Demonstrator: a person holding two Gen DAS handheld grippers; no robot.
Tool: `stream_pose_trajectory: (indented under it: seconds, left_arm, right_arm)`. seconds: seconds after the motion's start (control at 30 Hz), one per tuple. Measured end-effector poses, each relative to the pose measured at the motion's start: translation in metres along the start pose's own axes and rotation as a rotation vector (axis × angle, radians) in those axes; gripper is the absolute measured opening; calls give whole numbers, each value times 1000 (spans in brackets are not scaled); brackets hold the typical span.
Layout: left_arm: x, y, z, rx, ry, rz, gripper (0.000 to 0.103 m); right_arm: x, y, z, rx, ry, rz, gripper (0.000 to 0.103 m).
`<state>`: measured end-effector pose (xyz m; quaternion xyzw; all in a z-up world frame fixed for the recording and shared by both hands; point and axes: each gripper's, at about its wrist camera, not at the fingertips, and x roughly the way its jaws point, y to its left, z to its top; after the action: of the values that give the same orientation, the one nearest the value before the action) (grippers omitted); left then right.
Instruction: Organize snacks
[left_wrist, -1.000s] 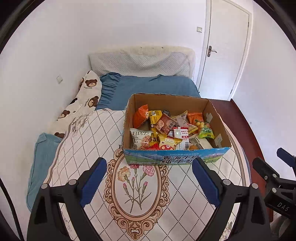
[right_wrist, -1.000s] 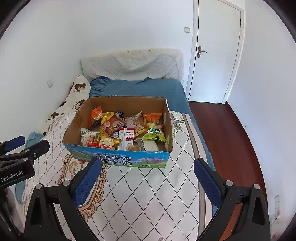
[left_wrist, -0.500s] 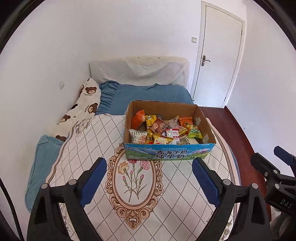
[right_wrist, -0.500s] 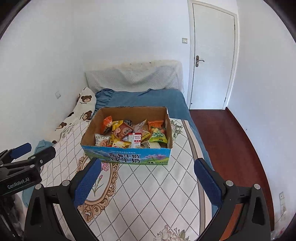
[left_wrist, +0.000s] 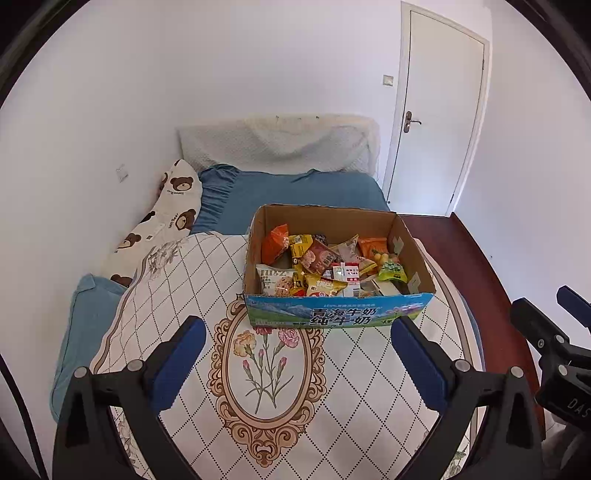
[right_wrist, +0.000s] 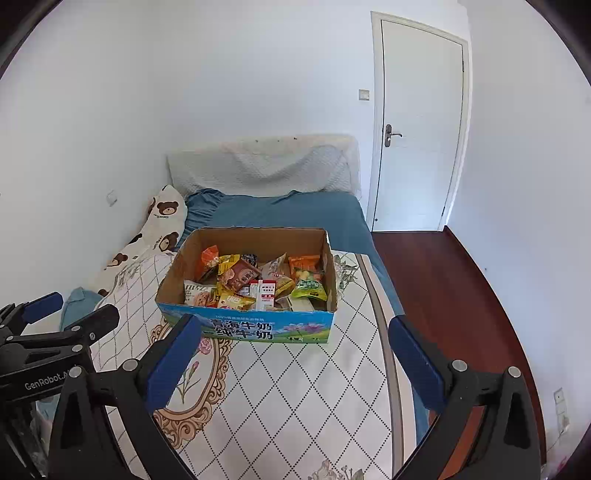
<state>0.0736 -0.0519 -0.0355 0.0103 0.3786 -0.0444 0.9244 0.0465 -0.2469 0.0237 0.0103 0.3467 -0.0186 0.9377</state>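
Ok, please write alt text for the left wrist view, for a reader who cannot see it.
An open cardboard box full of snack packets sits on a quilted bed cover. The open left gripper frames it, empty, and a white door stands behind.

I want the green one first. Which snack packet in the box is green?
The green packet lies at the right end of the cardboard box, just below an orange packet; the other packets are orange, yellow, red or white.

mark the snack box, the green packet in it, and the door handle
snack box (left_wrist: 332, 315), left wrist view, on its printed blue front wall.
green packet (right_wrist: 309, 287), right wrist view, on the packet's face.
door handle (right_wrist: 390, 135), right wrist view, on the lever by its plate.
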Motion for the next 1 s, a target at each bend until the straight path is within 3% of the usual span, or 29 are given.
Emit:
stream_pose_trajectory:
  seconds: [0.6,1.0]
  left_arm:
    - [51,-13,18,21,14,56,103]
    - [48,-16,20,32,8,45,103]
  right_arm:
    - [72,-9,18,30,26,-29,103]
    - [80,-12,17,42,38,-28,103]
